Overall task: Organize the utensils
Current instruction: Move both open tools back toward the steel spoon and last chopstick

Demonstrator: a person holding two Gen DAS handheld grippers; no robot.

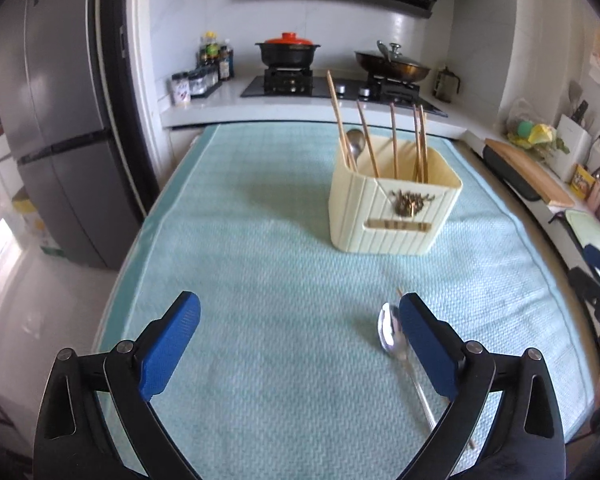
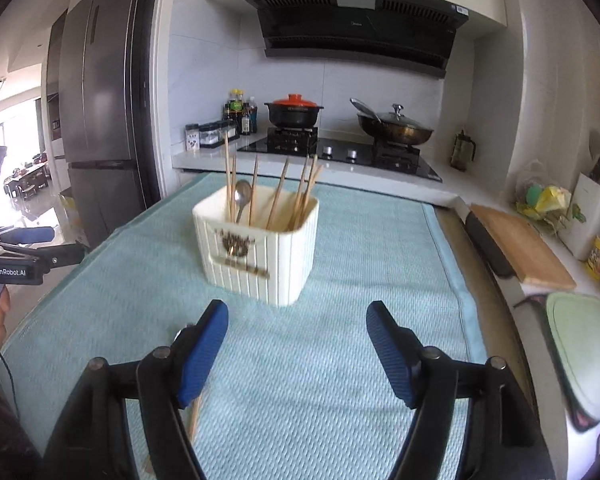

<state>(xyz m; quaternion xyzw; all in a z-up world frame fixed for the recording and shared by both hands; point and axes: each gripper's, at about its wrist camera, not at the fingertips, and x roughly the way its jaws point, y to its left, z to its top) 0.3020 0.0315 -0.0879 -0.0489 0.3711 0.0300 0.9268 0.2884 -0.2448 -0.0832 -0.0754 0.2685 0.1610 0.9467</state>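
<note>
Two grippers hang tilted down over the teal mat (image 1: 260, 280), both with blue pads spread apart and nothing between them. By the left gripper (image 1: 300, 340), a loose spoon (image 1: 392, 334) lies on the mat just inside its right pad, with a chopstick (image 1: 470, 442) under it. At the right gripper (image 2: 296, 344), the chopstick (image 2: 194, 420) shows below its left pad. Farther off, the cream holder (image 1: 392, 208) stands upright, holding several chopsticks (image 1: 394, 142) and a second spoon (image 1: 356, 144). Beyond is the stove (image 1: 340, 88).
</note>
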